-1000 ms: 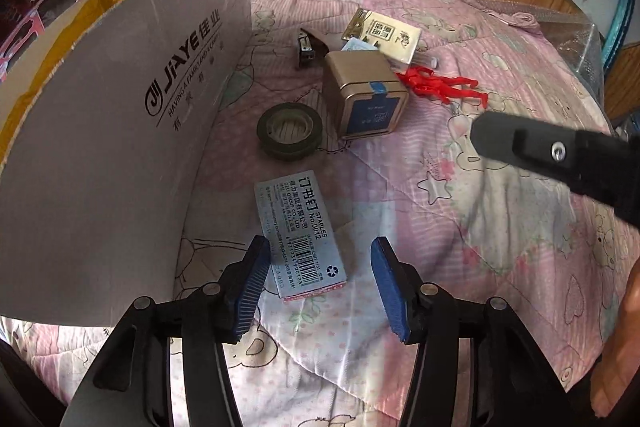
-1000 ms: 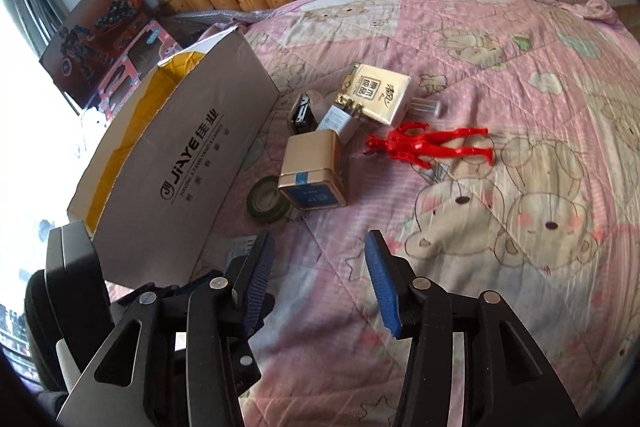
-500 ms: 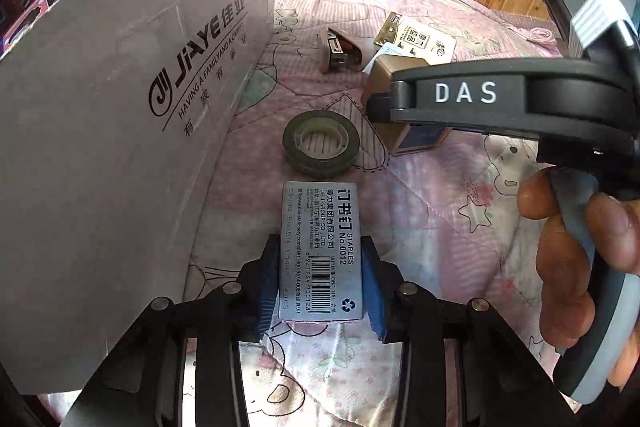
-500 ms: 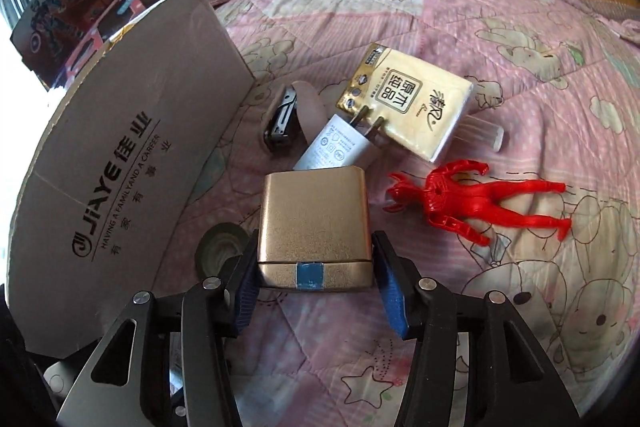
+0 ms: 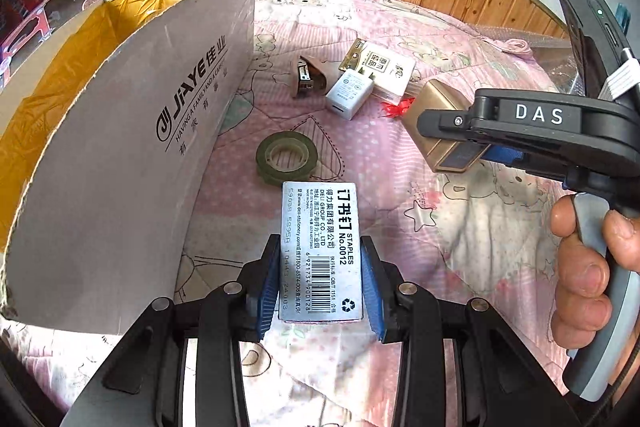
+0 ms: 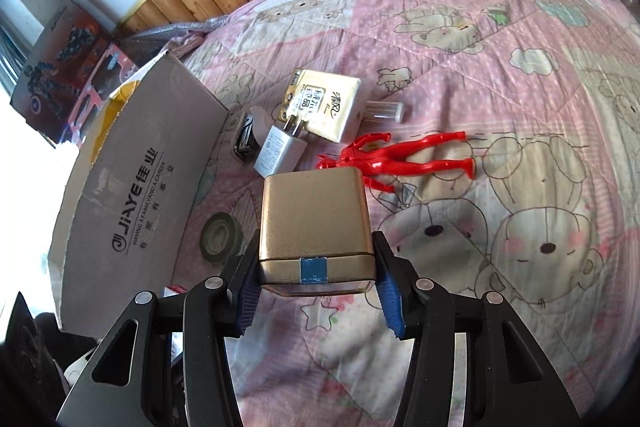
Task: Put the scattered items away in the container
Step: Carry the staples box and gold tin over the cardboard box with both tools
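Cardboard staple box [image 5: 322, 251] is clamped flat-sided by left gripper [image 5: 322, 287]; likely light, crushable. Smooth gold tin [image 6: 316, 231] is pinched by right gripper [image 6: 318, 291]; slip risk.

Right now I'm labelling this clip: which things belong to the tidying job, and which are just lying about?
Job: cardboard box, staple box, gold tin, tape roll, charger, tissue pack, red figure, stapler.

Lying about: quilt, toy boxes by the wall.
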